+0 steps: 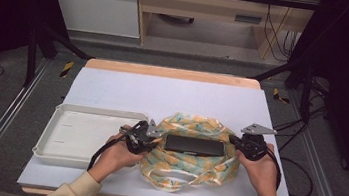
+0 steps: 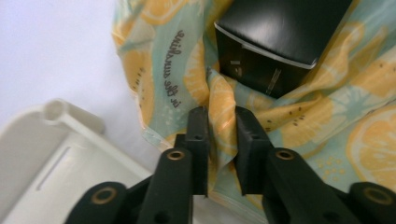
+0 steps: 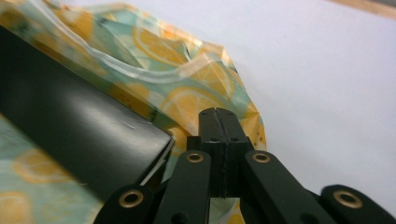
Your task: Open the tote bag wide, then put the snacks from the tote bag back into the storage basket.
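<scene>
Long black rectangular box [image 1: 194, 145] lies inside a crumpled lemon-print plastic bag [image 1: 189, 166], orange and mint green, at the near centre of the white-covered bench [image 1: 163, 94]. Left gripper [image 2: 219, 135] at the bag's left edge: jaws slightly apart, a fold of the film standing between them, just below the box's end. Right gripper [image 3: 218, 126] at the bag's right edge: jaws pressed together, apparently pinching the bag's edge. White shallow plastic tray [image 1: 84, 137] sits left of the bag, touching it.
</scene>
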The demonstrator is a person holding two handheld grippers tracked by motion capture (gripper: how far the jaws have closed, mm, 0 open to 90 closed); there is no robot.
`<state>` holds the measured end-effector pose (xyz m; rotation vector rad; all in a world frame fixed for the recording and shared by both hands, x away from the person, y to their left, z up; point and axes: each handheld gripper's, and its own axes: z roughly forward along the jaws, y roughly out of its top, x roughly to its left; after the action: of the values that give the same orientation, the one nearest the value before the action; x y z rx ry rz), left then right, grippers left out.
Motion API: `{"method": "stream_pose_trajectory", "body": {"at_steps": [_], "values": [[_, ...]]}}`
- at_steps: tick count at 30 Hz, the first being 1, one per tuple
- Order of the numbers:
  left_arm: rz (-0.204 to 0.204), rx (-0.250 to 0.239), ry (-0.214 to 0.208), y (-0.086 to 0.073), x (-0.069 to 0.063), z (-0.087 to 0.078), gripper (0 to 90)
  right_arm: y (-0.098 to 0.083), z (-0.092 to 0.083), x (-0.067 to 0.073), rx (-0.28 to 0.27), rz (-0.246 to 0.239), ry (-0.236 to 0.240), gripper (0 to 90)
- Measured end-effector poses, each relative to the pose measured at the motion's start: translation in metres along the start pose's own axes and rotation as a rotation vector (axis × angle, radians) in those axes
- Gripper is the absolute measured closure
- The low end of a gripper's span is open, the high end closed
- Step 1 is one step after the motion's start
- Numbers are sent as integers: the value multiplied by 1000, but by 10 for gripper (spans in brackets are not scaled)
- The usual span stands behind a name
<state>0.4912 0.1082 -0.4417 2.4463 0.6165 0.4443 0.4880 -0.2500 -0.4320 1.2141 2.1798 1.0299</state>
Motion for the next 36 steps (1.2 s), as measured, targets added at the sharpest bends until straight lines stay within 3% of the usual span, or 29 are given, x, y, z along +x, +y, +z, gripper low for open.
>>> {"method": "stream_pose_trajectory", "body": {"at_steps": [1, 5, 10, 13, 14, 15, 16, 17, 18, 19, 22, 25, 28, 32, 33, 36], "values": [[-15, -28, 1, 2, 0, -8, 708, 3, -8, 3, -13, -7, 1, 900], [-13, -81, 13, 7, -1, -25, 595, 9, -21, 9, -35, -29, 14, 900], [-44, -150, 13, 13, -2, -39, 416, 17, -32, 13, -47, -45, 23, 852], [-62, -185, 11, 15, 0, -47, 352, 22, -36, 14, -39, -54, 33, 773], [-70, -195, 8, 15, 1, -49, 292, 26, -35, 16, -22, -55, 38, 661], [-85, -207, 7, 14, 4, -53, 261, 27, -34, 16, -9, -56, 45, 621], [-85, -207, 7, 14, 4, -53, 247, 27, -34, 16, -9, -56, 45, 621], [-89, -215, 10, 13, 7, -55, 230, 31, -31, 17, 10, -71, 44, 531], [-89, -215, 10, 13, 7, -55, 208, 31, -31, 17, 10, -71, 44, 531], [-97, -215, 16, 11, 10, -56, 191, 34, -28, 18, 18, -70, 55, 451], [-126, -212, 21, 6, 17, -57, 155, 37, -24, 20, 27, -83, 67, 400], [-153, -197, 27, -5, 28, -58, 115, 42, -18, 26, 52, -132, 87, 327], [-154, -185, 30, -13, 35, -61, 80, 45, -14, 30, 65, -170, 122, 295], [-186, -201, 49, -20, 41, -65, 80, 49, -9, 33, 112, -223, 129, 284], [-189, -193, 55, -24, 44, -66, 79, 52, -7, 36, 149, -261, 121, 289], [-196, -192, 55, -29, 46, -68, 79, 57, -3, 40, 195, -297, 150, 285]]}}
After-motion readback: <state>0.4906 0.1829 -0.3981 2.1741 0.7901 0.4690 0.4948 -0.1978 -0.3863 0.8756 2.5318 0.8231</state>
